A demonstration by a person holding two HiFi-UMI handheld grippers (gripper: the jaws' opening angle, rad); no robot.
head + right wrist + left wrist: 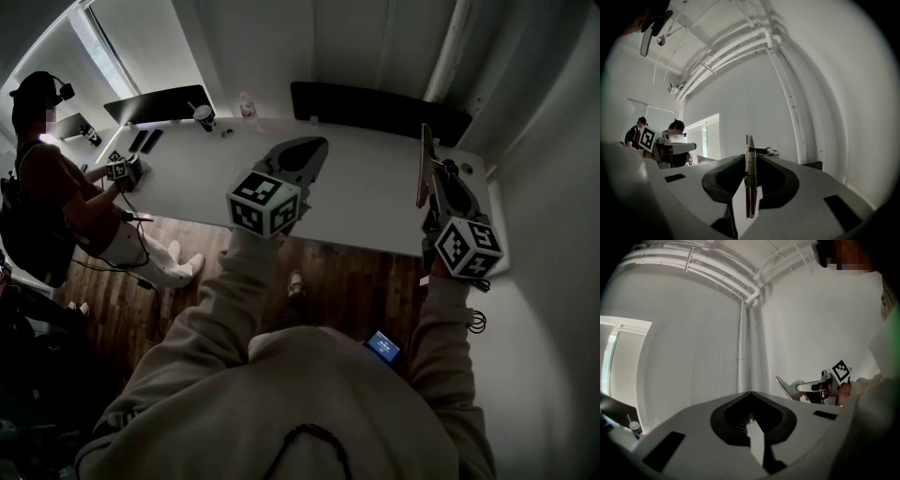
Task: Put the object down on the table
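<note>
White bench point(366, 192): mid stretch & near edge bare, plenty of room btwn the two grippers. Far edge is busier, w/ a dark monitor point(375, 108) and a cup point(203, 116) toward the far-left corner. Another person point(56, 197) is at the left end. Wall sits close to the right edge.

Right gripper point(435, 171), over the bench's right end, is clenched on a thin flat object point(423, 164). It's held edge-on & upright w/ a tan face and a small spring along it, clear of the top.

Left gripper point(305, 150) is over the middle, jaws pressed together w/ nothing in them.

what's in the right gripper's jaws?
A thin metal tool with a small spring, clamped in the right gripper. The part inside the jaws is covered, so its full shape can't be seen.
</note>
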